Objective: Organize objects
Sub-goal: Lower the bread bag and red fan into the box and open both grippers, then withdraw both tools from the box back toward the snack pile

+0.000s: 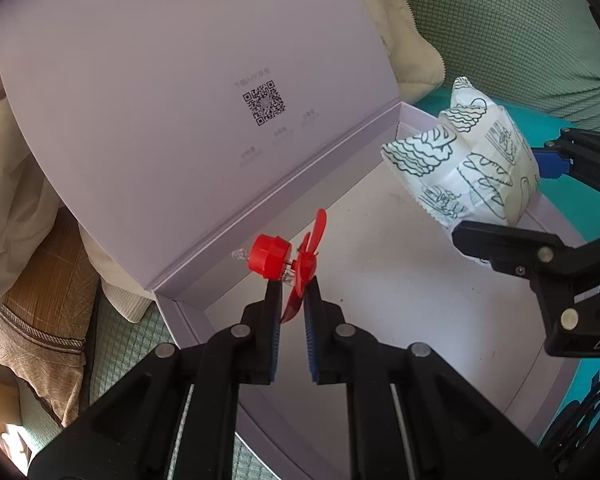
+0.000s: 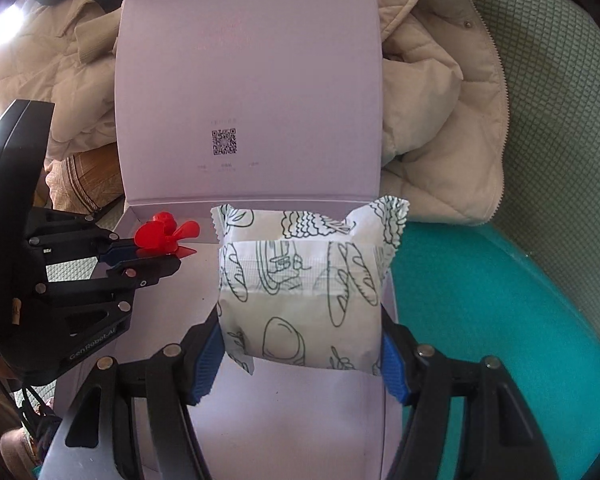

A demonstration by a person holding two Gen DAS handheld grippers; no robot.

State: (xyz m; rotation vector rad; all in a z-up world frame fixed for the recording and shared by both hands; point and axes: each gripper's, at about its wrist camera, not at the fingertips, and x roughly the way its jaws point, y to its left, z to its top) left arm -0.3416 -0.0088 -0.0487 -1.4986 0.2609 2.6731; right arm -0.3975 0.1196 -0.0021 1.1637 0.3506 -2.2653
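your left gripper [image 1: 291, 280] is clenched on a small red propeller toy [image 1: 296, 264], held over the near-left end of the open lilac box [image 1: 380, 280]. the toy's shaft lies roughly level across the left wrist view, cap end pointing left at the raised lid [image 1: 180, 80], blades standing upright. your right gripper [image 2: 300, 344] is grasping a white printed snack packet [image 2: 300, 292] by its two sides, long axis running away from you toward the lid, over the box's right end. a beige jacket [image 2: 440, 120] lies behind the box.
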